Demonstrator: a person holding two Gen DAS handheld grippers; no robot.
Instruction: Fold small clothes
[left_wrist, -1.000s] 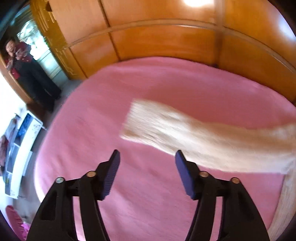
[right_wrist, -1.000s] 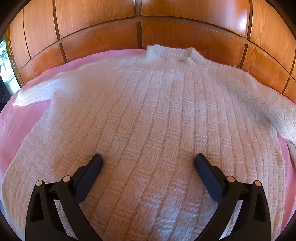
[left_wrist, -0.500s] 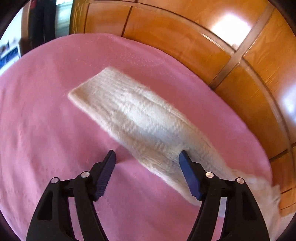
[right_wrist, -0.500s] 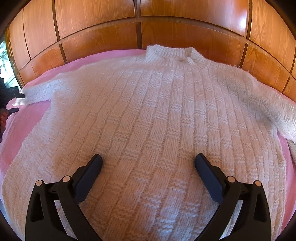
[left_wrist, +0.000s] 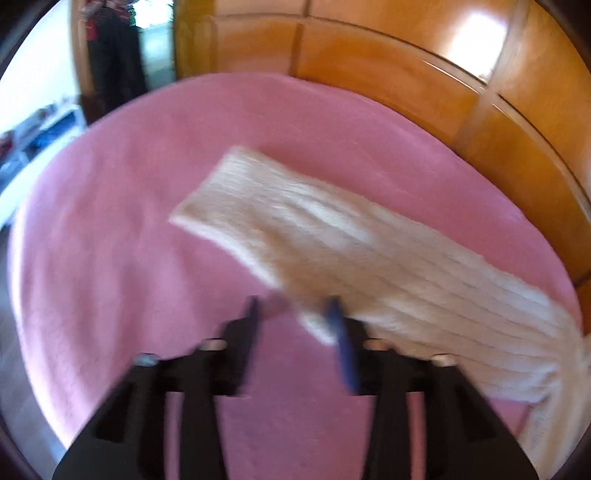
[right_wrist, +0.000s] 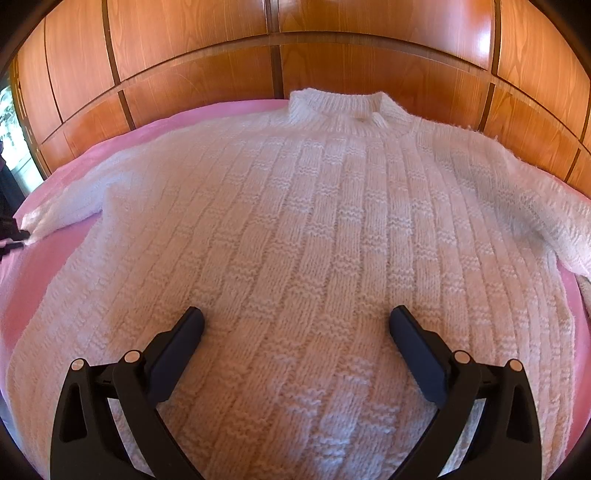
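Note:
A white knitted sweater (right_wrist: 314, 240) lies flat, front up, on a pink bed cover (right_wrist: 33, 266), collar toward the wooden wall. My right gripper (right_wrist: 295, 325) is open wide and empty, hovering over the sweater's lower middle. In the left wrist view the sweater's sleeve (left_wrist: 332, 236) stretches across the pink cover (left_wrist: 129, 240). My left gripper (left_wrist: 293, 308) is partly open at the sleeve's near edge, its right finger against the knit. That view is blurred by motion.
A wooden panelled wall (right_wrist: 258, 55) runs close behind the bed. In the left wrist view a doorway with a dark-clothed person (left_wrist: 110, 55) and a white shelf (left_wrist: 40, 129) lie beyond the bed's far left edge.
My left gripper has swung toward the sleeve, come down to its near edge and narrowed its jaws. The right gripper has stayed still and open.

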